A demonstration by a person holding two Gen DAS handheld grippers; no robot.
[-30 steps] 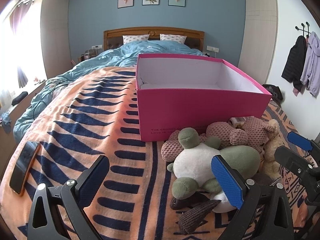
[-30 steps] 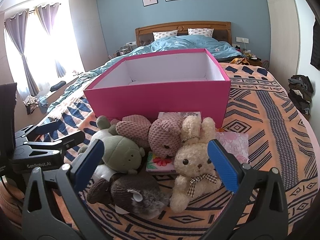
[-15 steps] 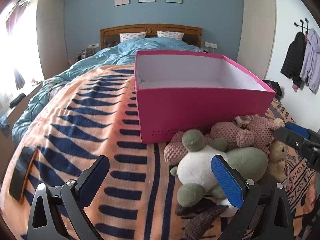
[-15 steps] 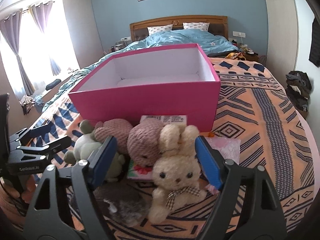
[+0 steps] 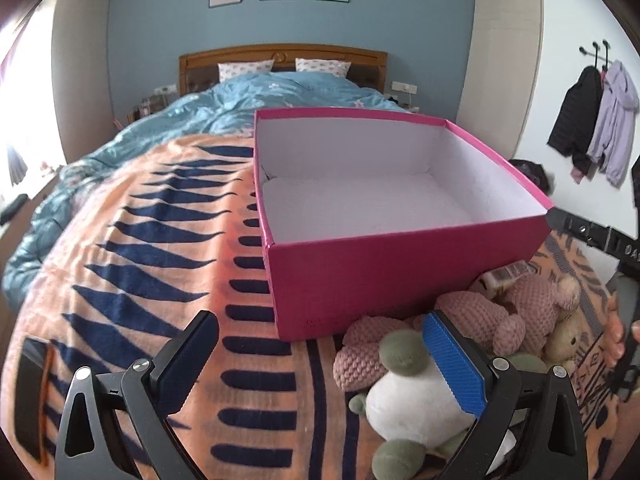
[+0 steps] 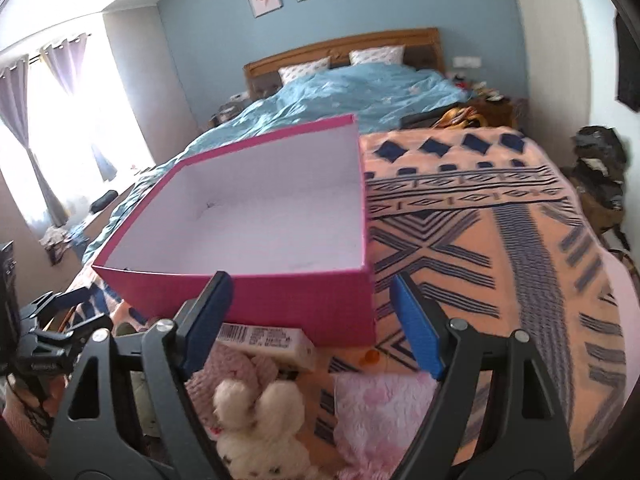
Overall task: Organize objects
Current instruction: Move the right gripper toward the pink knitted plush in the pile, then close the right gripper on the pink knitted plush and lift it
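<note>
An open pink box (image 5: pixel 400 272) with a bare white inside stands on the patterned blanket. Against its near wall lies a heap of soft toys: a white-and-green turtle plush (image 5: pixel 408 404), a pink knitted plush (image 5: pixel 520 308) and a cream bunny (image 5: pixel 564 340). My left gripper (image 5: pixel 320 320) is open over the blanket, its right finger in front of the turtle, nothing between its jaws. My right gripper (image 6: pixel 310 280) is open and faces the box (image 6: pixel 280 300). The bunny (image 6: pixel 260 440) lies low between its arms, clear of the pads.
A barcoded carton (image 6: pixel 268 338) and a fluffy pink cloth (image 6: pixel 380 412) lie by the toys. A phone (image 5: pixel 30 392) rests at the blanket's left edge. A blue duvet (image 5: pixel 280 96) covers the far bed. Coats (image 5: pixel 592 120) hang on the right wall.
Both grippers have moved forward toward the box, which now looks larger. The right jaws stand narrower than a second ago, and the bunny has slid toward the bottom of that view.
</note>
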